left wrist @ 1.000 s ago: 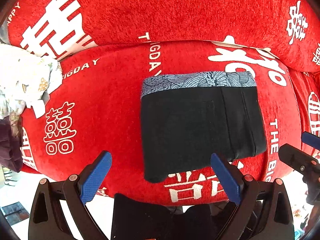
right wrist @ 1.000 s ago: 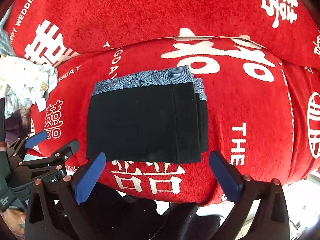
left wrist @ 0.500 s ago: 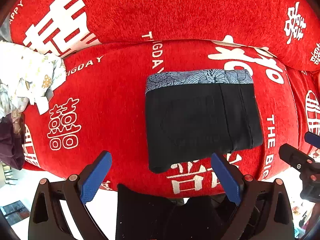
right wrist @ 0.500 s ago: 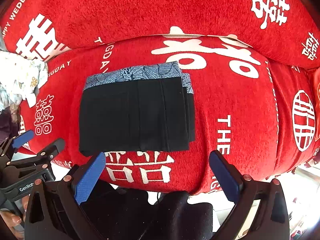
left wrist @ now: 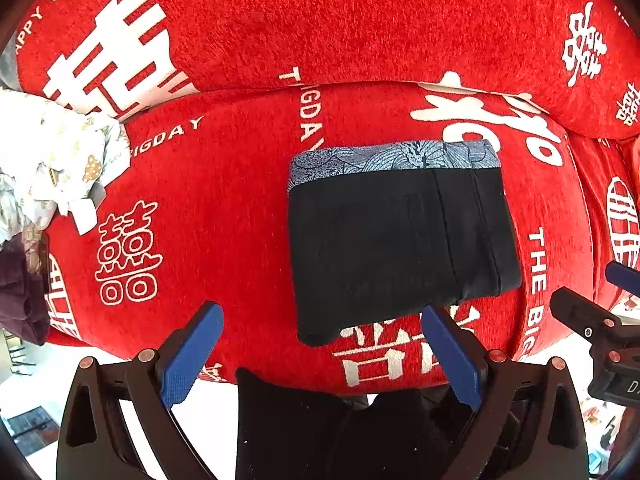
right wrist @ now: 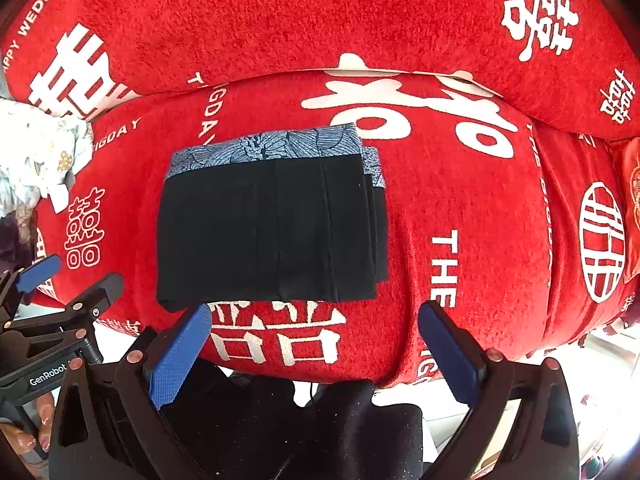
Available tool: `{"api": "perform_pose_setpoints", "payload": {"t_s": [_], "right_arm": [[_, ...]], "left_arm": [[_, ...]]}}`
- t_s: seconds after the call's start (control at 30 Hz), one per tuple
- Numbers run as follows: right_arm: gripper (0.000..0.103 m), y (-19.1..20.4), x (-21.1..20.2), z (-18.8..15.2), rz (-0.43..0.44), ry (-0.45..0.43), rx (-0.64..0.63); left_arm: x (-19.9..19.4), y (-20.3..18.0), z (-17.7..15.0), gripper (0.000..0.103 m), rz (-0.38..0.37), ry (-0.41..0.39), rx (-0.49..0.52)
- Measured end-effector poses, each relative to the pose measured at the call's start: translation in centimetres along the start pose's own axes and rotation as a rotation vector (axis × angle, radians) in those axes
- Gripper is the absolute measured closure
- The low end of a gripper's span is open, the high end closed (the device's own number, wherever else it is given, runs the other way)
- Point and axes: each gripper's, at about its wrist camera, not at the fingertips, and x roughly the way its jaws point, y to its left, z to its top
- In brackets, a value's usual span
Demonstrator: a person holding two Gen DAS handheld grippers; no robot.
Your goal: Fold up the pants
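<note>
The black pants (left wrist: 400, 236) lie folded into a compact rectangle on the red sofa seat (left wrist: 224, 208), with a blue patterned waistband (left wrist: 392, 158) along the far edge. In the right wrist view the same pants (right wrist: 272, 232) show stacked layers at their right side. My left gripper (left wrist: 320, 348) hovers open just in front of the seat's near edge, nothing between its blue pads. My right gripper (right wrist: 316, 344) is also open and holds nothing, near the pants' front edge. Each gripper shows at the edge of the other's view: the right gripper (left wrist: 600, 320), the left gripper (right wrist: 52, 312).
A red backrest cushion (left wrist: 320, 20) with white lettering rises behind the seat. A crumpled white patterned cloth (left wrist: 52, 160) and a dark garment (left wrist: 20, 296) sit at the left end. A person's fingers (right wrist: 36, 424) hold the left gripper. Black clothing (left wrist: 320, 432) is below the grippers.
Both grippers have drawn back slightly from the sofa and stayed open. The folded pants have not moved on the seat.
</note>
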Motion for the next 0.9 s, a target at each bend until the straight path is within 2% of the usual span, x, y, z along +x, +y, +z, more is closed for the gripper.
{"api": "perform_pose_setpoints", "payload": {"t_s": [0.9], "right_arm": [[0.000, 0.59, 0.22, -0.81, -0.036, -0.008, -0.021]], "left_arm": [[0.07, -0.39, -0.75, 0.003, 0.029, 0.004, 0.034]]}}
